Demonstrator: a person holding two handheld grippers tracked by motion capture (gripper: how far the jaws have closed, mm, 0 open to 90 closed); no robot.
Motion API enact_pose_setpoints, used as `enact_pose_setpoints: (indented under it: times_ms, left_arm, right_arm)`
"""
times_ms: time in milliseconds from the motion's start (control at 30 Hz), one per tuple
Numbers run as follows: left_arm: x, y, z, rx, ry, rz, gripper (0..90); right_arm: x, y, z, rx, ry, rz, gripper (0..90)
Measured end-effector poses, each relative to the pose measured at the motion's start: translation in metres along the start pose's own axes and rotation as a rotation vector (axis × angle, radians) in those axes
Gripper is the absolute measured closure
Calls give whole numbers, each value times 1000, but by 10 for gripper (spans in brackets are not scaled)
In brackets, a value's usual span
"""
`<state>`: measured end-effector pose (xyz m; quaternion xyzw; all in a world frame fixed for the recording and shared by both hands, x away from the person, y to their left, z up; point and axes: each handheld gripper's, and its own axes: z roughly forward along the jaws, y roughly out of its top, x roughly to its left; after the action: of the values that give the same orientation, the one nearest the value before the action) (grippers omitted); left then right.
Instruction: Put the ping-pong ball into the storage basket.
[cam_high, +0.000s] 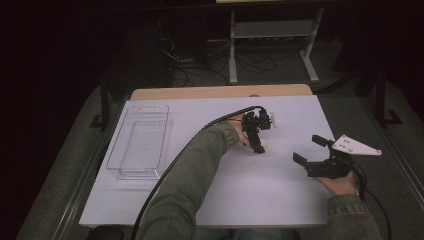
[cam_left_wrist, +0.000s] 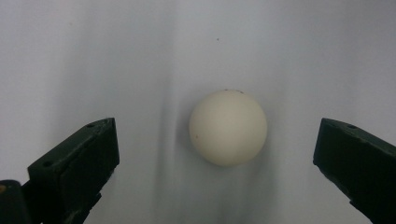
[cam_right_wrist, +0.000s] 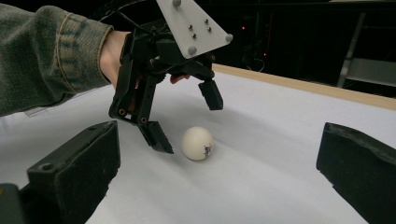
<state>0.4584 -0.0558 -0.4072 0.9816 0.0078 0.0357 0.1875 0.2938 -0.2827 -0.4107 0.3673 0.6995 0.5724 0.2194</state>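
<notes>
Dim room, dark floor with cables and a pale metal stand (cam_high: 272, 35) beyond the far end of the table. White table surface (cam_high: 210, 200) with a bare wooden strip along its far edge.

Near the middle of the table, a small off-white ball (cam_left_wrist: 228, 127), resting on the white surface. Left gripper (cam_high: 258, 136) poised over it, tilted downward, jaws spread wide. From the left gripper view, ball centred in the gap between the two black jaws, clear space on both sides, touching neither. From the right gripper view, ball (cam_right_wrist: 197, 143) just beside the nearer jaw tip of the left gripper (cam_right_wrist: 189, 119), the other jaw tip raised behind it; a small dark printed mark on the ball, too small to read.

Right gripper (cam_high: 316, 151) well apart from the ball, toward the right edge of the table, held low in the right hand (cam_high: 344, 183), jaws wide apart and gripping nothing, grey three-cornered plate on top.

Clear plastic tray (cam_high: 120, 150) at the left side of the table, well apart from both grippers; a tiny speck inside, too faint to identify.

Ball in the high view largely hidden by the left gripper. Left hand mostly covered by the gripper body and a green sleeve (cam_high: 192, 175).
</notes>
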Motion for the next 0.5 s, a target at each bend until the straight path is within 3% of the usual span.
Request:
enact_pose_setpoints:
  times_ms: [500]
  left_arm:
    - [-3, 1, 5, -20, -6, 16, 27]
  right_arm:
    - [0, 0, 0, -1, -1, 1, 0]
